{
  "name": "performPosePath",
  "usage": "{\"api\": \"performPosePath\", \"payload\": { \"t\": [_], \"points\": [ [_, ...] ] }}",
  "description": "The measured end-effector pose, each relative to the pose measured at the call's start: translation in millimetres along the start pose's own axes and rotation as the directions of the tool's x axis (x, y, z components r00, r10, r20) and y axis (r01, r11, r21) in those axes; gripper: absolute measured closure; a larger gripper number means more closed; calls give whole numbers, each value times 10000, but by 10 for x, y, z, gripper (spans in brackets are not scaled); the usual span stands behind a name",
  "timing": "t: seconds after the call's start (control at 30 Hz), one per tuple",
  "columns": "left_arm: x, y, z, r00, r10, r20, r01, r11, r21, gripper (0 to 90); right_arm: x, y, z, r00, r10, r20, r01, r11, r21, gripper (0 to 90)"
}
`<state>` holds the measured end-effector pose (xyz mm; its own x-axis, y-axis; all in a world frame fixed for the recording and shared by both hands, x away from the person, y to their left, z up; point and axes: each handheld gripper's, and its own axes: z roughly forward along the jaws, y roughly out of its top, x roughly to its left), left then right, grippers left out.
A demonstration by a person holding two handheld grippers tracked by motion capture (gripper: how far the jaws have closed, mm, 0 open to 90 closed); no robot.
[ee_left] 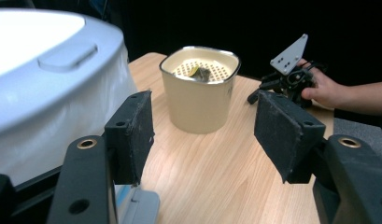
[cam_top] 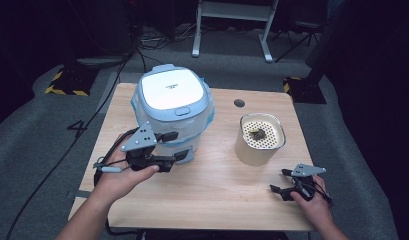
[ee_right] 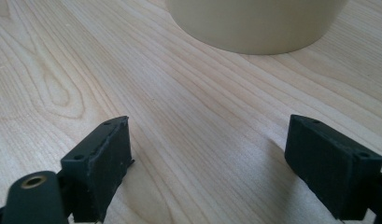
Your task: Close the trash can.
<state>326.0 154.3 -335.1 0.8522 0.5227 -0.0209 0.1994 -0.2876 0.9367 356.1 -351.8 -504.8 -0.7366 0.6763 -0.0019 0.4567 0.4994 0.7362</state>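
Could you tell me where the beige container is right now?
The beige container stands on the table's right half in the high view, right of the white appliance.

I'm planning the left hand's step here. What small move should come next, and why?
Probably ease the left gripper forward toward the blue-and-white cooker. Its jaws stand open with nothing between them, right beside the cooker's front wall, whose lid is down. The right gripper rests open near the beige container.
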Motion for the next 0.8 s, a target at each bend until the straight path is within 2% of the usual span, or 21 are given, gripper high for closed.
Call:
{"api": "performPosePath", "payload": {
  "t": [0.33, 0.43, 0.8],
  "points": [
    [34, -391, 104, 9991, -239, -353, 255, 9987, 446, 378, -1, 0, 0, 10000, -11, 0, 11, 10000, 3, 149],
    [60, -550, 135, 9980, -544, -332, 561, 9969, 549, 371, -1, 0, 0, 10000, -15, 4, 15, 10000, 1, 149],
    [155, -947, 201, 9929, -975, -680, 1039, 9898, 972, 370, -1, 0, 0, 10000, -15, 3, 15, 10000, 0, 149]
  ]
}}
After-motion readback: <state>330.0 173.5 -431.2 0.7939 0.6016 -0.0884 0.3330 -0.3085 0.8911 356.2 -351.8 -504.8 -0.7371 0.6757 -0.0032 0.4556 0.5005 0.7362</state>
